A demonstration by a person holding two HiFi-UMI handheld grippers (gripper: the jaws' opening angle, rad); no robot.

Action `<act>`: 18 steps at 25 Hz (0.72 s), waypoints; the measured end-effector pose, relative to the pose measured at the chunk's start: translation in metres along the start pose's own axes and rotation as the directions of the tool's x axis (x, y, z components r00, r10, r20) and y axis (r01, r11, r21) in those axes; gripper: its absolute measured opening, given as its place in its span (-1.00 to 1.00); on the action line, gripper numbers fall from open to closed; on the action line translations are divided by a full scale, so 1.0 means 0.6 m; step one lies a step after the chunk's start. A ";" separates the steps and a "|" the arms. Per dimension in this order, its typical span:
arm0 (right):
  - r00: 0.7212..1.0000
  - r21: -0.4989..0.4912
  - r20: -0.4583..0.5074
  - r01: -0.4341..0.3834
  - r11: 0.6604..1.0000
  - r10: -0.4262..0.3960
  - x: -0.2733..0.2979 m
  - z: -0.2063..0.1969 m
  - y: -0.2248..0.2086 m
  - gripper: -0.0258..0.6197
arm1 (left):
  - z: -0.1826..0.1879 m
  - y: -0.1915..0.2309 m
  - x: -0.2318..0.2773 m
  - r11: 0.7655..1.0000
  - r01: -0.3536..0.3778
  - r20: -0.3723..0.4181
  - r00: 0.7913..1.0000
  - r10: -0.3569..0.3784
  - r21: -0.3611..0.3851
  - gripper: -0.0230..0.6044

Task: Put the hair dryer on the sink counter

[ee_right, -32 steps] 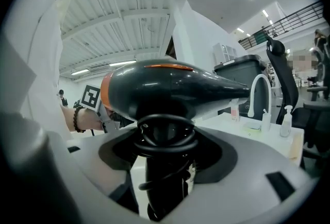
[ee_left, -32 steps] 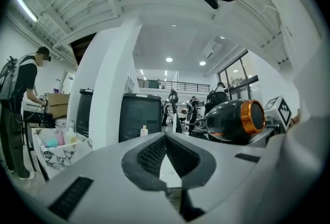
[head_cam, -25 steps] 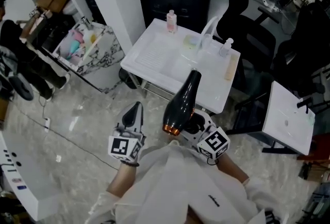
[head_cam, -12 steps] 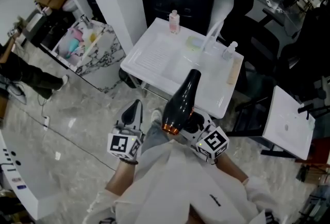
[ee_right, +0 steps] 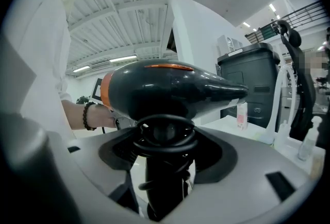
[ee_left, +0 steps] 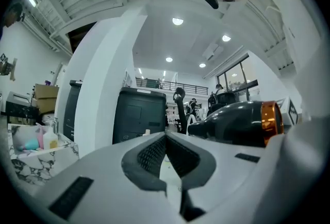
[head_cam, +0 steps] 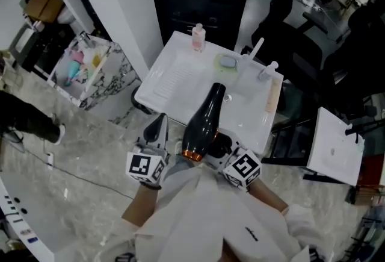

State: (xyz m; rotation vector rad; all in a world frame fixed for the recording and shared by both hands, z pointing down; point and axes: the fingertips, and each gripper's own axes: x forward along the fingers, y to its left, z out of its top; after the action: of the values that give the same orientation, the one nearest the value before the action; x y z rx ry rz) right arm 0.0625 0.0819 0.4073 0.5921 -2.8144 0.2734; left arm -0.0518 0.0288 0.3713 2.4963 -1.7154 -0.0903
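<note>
Right tongs (head_cam: 221, 146) clamp the hair dryer (head_cam: 203, 121) by its handle, near the white worktop (head_cam: 171, 77); left tongs (head_cam: 160, 122) are together, empty.

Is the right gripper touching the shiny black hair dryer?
Touching. The right gripper view shows the right gripper clamped on the handle of the shiny black hair dryer, with both jaws pressing against it.

The hair dryer (head_cam: 203, 125) is black with an orange rear ring, the sink counter (head_cam: 174, 77) white, a bottle (head_cam: 198, 38) seemingly pink.
</note>
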 end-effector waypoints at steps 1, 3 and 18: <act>1.000 -0.003 -0.006 -0.002 1.000 0.002 0.019 0.004 -0.011 0.03 | 0.000 0.017 0.016 1.000 0.003 -0.003 1.000 -0.003 -0.003 -0.85; 1.000 -0.005 -0.021 -0.005 1.000 0.005 0.055 0.010 -0.031 0.03 | -0.002 0.050 0.044 1.000 0.009 -0.016 1.000 -0.009 -0.008 -0.85; 0.993 0.067 -0.098 0.077 0.995 -0.070 0.223 0.015 -0.163 0.03 | -0.042 0.219 0.197 0.993 0.103 -0.101 0.989 -0.108 -0.060 -0.85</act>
State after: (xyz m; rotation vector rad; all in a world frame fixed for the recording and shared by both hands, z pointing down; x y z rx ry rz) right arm -0.0169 -0.0575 0.4494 0.6783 -2.6936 0.3785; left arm -0.1281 -0.1263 0.4146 2.5036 -1.5205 -0.0158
